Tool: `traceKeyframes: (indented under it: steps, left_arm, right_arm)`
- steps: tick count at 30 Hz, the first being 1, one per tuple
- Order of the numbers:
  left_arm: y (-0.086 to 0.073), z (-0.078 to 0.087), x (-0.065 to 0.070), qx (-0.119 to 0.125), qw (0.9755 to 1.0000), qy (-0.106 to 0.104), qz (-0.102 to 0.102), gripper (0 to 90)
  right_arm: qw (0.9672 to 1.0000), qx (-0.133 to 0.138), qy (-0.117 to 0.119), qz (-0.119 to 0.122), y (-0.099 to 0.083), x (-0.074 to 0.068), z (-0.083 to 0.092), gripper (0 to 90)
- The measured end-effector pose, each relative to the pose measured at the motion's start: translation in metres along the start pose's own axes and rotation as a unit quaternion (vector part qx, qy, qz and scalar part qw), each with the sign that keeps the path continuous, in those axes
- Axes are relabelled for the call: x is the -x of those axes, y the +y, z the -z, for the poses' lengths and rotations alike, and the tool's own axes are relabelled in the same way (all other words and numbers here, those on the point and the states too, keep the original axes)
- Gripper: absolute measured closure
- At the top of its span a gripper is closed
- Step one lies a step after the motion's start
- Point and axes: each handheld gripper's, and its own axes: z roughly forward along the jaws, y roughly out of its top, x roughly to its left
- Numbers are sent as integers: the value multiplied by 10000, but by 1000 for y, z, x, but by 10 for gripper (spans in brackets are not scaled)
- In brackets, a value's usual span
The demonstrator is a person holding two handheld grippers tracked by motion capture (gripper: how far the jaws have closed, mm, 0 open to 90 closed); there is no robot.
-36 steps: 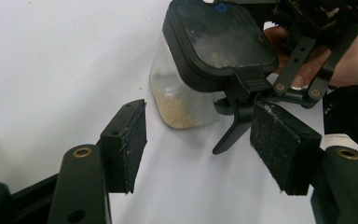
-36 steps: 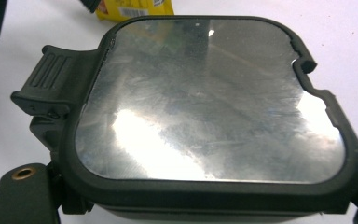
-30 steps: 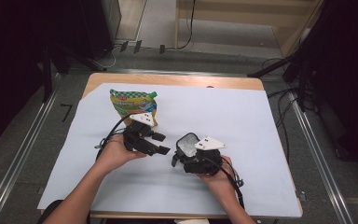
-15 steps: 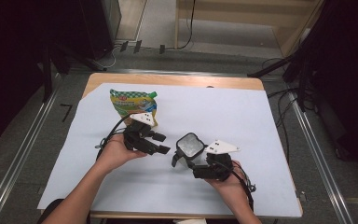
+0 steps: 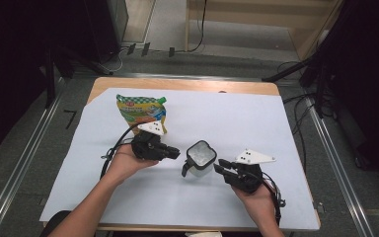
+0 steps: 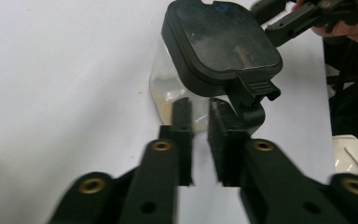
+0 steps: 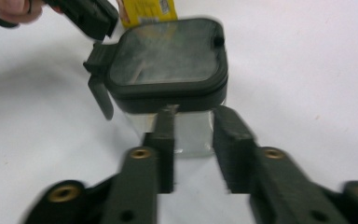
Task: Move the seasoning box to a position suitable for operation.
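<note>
Clear square-ish plastic jar (image 5: 201, 158) w/ black rounded-square lid and hinged latch tab stands upright at centre of high view, on white paper sheet (image 5: 276, 128) covering a wooden table (image 5: 177, 84). Lid top looks glossy, smudged; jar walls see-through, pale crumbs at the bottom inside. Left gripper (image 5: 170, 151), matte black w/ brass rivets, sits just left of jar; its jaws have just been closing and now stand nearly together w/ nothing btwn them, foam-textured pads just short of the latch tab in left gripper view. Right gripper (image 5: 223, 167) lies lower right of jar, apart from it; jaws have just been closing, narrow gap left, empty. Glossy green-yellow spouted pouch (image 5: 140, 111) lies upper left of jar, behind left gripper.
</note>
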Motion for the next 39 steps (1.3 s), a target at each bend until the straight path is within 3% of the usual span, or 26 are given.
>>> traceKeyframes:
  steps: [5, 12, 20, 21, 25, 32, 36, 39]
  left_arm:
    - [-1, -1, -4, -91, 9996, -201, 160, 900]
    - [-1, -12, -2, -218, 9994, -231, 153, 900]
    - [2, -29, 7, -309, 9988, -379, -48, 900]
    - [2, -30, 9, -310, 9990, -319, -51, 900]
    - [1, -30, 10, -225, 9992, -340, 28, 900]
    - [1, -32, 13, -220, 9992, -317, -59, 900]
    - [0, -33, 15, -177, 9991, -382, 51, 900]
    - [0, -35, 18, -203, 9990, -394, -18, 900]
  right_arm:
    - [9998, -154, 92, 43, 0, -4, -8, 900]
    - [9997, -248, 68, -18, 0, -6, -13, 900]
    - [9996, -251, 87, -15, 1, -5, -13, 900]
    - [9996, -251, 86, -17, 1, -5, -13, 900]
    - [9994, -317, 96, -110, 1, -3, -16, 900]
    - [9995, -284, 11, -133, 4, 1, -19, 900]
    - [9996, -253, 9, -130, 5, 3, -21, 900]
    - [9995, -250, -28, -174, 6, 4, -23, 900]
